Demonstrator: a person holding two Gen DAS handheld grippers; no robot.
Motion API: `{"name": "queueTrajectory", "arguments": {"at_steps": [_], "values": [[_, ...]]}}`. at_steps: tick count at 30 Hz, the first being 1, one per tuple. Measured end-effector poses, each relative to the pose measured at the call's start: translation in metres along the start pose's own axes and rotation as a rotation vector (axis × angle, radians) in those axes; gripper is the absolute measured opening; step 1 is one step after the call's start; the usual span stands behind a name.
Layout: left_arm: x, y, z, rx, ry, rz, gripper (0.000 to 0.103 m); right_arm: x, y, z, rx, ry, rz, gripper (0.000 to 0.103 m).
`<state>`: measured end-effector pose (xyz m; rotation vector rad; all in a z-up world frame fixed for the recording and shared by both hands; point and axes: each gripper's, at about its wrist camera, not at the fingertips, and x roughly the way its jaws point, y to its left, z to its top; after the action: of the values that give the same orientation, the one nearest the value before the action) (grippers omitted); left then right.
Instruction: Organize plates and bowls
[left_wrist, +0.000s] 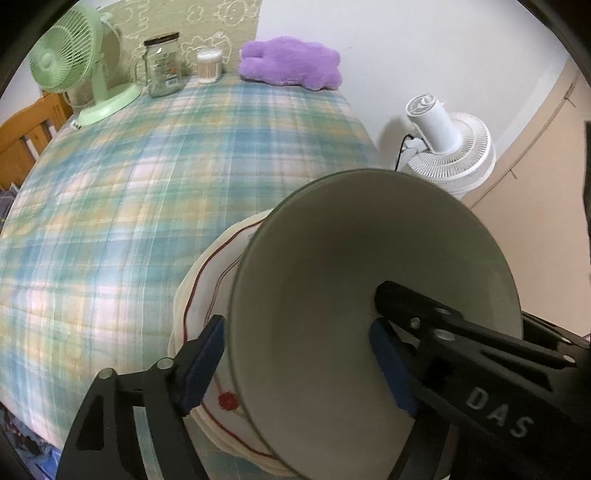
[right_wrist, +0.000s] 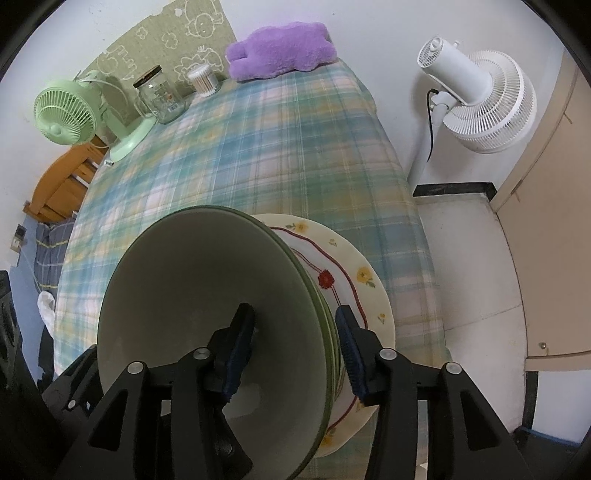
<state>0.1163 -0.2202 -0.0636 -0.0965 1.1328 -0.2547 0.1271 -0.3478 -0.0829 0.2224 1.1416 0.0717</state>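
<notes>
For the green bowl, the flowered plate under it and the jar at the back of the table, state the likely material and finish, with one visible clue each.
Green bowl: probably glazed ceramic; smooth inside with a soft sheen.
Flowered plate: likely glazed ceramic, possibly melamine; glossy cream surface with printed flowers and a red line.
Jar: clear glass; you see through it. Its dark lid may be metal.

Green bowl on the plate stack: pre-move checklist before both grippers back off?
1. Green bowl seated in floral plate: ok.
2. Left gripper pads clear of the bowl wall: ok, gaps visible.
3. Right gripper pads clear of the bowl wall: cannot tell.
4. Stack fully on the plaid table: cannot tell, near edge hidden.
5. Retreat path free of glass jar: ok.
</notes>
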Motion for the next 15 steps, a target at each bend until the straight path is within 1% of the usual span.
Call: {"name": "queueTrajectory", "arguments": {"at_steps": [1,3,5,7,8,11,13,15], "values": [[-0.001,0.001,0.000,-0.001,0.008,0.005,0.081,-0.001,-0.001,-0.001,0.002,-0.004,-0.003,0.066],[-0.005,0.001,0.001,0.008,0.013,0.029,0.082,-0.005,-0.001,-0.004,0.009,-0.018,-0.019,0.071],[-0.012,0.001,0.001,0.024,0.002,0.043,0.084,-0.014,0.003,-0.007,0.011,-0.042,-0.046,0.071],[-0.020,0.001,0.002,0.042,-0.017,0.039,0.087,-0.022,0.007,-0.009,0.005,-0.069,-0.071,0.071],[-0.024,0.000,0.002,0.056,-0.029,0.038,0.088,-0.028,0.011,-0.010,0.004,-0.092,-0.078,0.072],[-0.039,-0.002,0.002,0.117,-0.073,0.057,0.088,-0.038,0.017,-0.013,0.020,-0.123,-0.094,0.073],[-0.050,-0.003,0.003,0.162,-0.106,0.049,0.088,-0.044,0.022,-0.014,0.029,-0.137,-0.099,0.073],[-0.060,0.000,0.005,0.188,-0.138,0.040,0.088,-0.053,0.030,-0.017,0.034,-0.170,-0.118,0.073]]}}
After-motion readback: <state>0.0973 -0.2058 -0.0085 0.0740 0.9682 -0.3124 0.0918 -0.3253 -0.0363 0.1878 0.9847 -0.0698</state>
